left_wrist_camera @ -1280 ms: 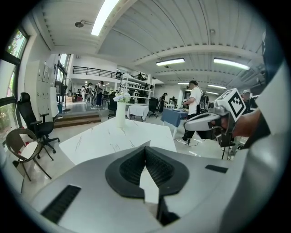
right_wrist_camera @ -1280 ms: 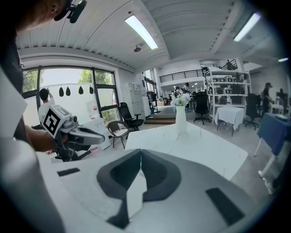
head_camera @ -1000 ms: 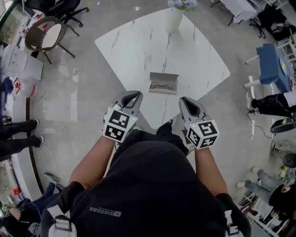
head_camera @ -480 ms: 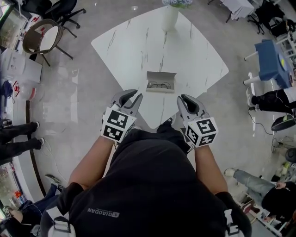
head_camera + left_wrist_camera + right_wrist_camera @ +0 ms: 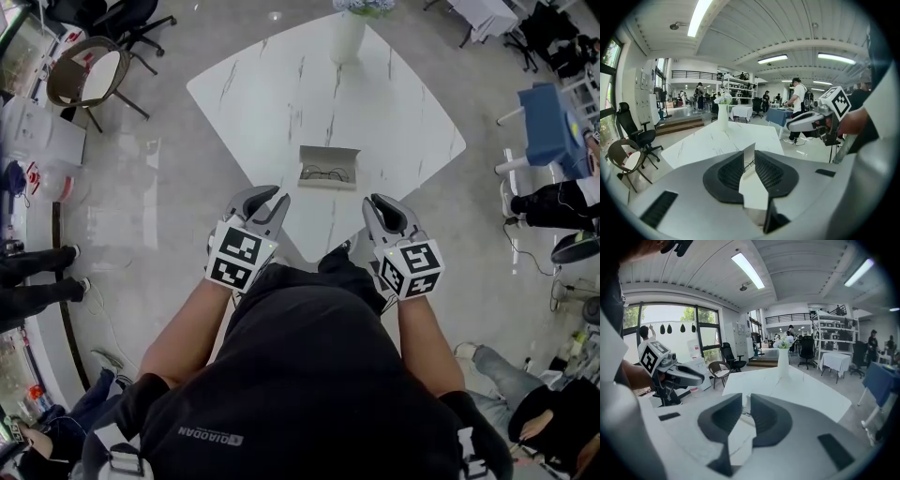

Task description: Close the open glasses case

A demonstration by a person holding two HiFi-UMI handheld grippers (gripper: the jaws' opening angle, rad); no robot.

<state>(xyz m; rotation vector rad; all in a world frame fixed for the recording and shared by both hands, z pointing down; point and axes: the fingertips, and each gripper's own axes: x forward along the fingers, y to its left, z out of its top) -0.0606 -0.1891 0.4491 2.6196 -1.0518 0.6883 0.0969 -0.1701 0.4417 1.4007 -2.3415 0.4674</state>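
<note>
1. Two grippers, both held low at the near corner of the table point(image 5: 281, 94). The left gripper point(image 5: 273, 195) has a narrow gap between its jaws with nothing in it. The right gripper point(image 5: 377, 201) is the same: a slim gap, empty.
2. Each gripper carries a cube with black-and-white square markers, facing up in the head view.
3. The glasses case point(image 5: 329, 166) is grey and rectangular, with its lid standing up along the far edge. It lies flat on the table just beyond both grippers, roughly centred between them and touching neither. A pair of thin-rimmed glasses point(image 5: 327, 172) lies inside.
4. Writing – "QIAODAN" in white on the back of the person's black top point(image 5: 211, 431). No readable print on the case.
5. The table is white marble-look with grey veins. A white vase point(image 5: 348, 37) with flowers stands at its far corner.
6. Room – glossy grey floor, a tan chair point(image 5: 89, 73) at upper left and a blue table point(image 5: 553, 127) at right. Ceiling strip lights and shelving show in the gripper views, and people stand around the edges.
</note>
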